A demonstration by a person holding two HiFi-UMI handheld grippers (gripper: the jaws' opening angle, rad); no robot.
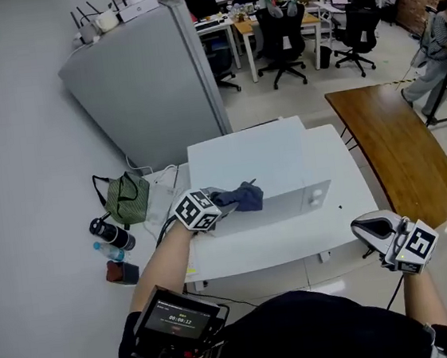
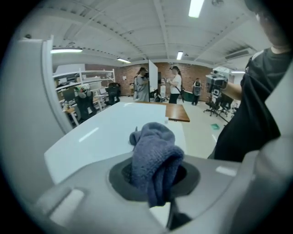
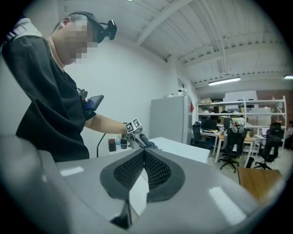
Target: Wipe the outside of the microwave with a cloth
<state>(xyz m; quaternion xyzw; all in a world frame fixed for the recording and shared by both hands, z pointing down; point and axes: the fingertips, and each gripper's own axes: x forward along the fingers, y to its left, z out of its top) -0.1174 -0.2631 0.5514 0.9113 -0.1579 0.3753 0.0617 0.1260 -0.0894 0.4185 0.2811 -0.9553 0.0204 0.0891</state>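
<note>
The cloth [image 1: 240,198] is bunched in my left gripper [image 1: 217,203], whose jaws are clamped on it, a fold hanging over the near jaw. It sits on top of the microwave [image 1: 261,158], at the front left corner, right by the edge where the top meets the front face. The rest of the top lies bare, back to the rear edge and across to the right edge. The microwave stands on a white table [image 1: 352,199], with a bare strip of table in front and on the right. A green bag [image 1: 127,199] crowds the left side, and a grey fridge [image 1: 148,78] stands near the rear left corner. A wooden table [image 1: 396,146] runs just beside the white table's right edge. My right gripper [image 1: 374,229] hangs off the front right corner over the floor, jaws together on nothing.
</note>
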